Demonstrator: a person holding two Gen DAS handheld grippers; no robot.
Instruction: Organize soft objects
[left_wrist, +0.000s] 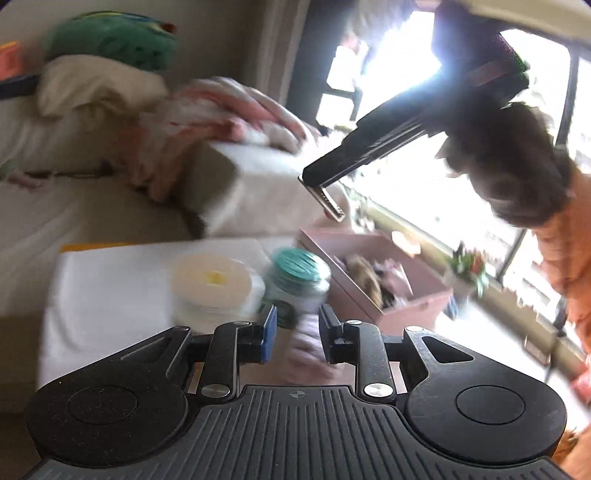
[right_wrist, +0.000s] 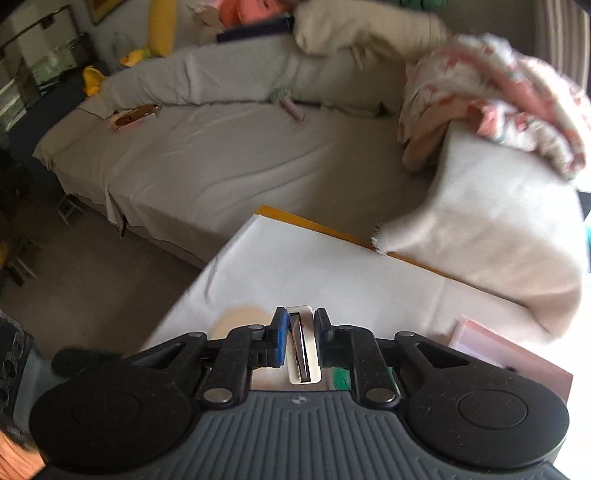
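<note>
In the left wrist view my left gripper (left_wrist: 299, 321) is shut on a blurred pink soft item (left_wrist: 308, 350) above the white-covered table (left_wrist: 110, 295). A pink box (left_wrist: 417, 299) with furry toys inside stands just beyond it to the right. My right gripper (left_wrist: 314, 181) hangs above the table and box, with a small silvery metal piece (left_wrist: 329, 204) at its tip. In the right wrist view that gripper (right_wrist: 299, 321) is shut on the metal piece (right_wrist: 300, 350), pointing down over the table (right_wrist: 295, 258).
A stack of cream round pads (left_wrist: 214, 284) and a teal-lidded jar (left_wrist: 299, 269) stand on the table. Behind it is a sofa (right_wrist: 221, 166) with a pink patterned blanket (right_wrist: 498, 92), a cream throw (right_wrist: 498, 229) and a green plush (left_wrist: 110, 40). A person in orange (left_wrist: 561, 240) is at the right.
</note>
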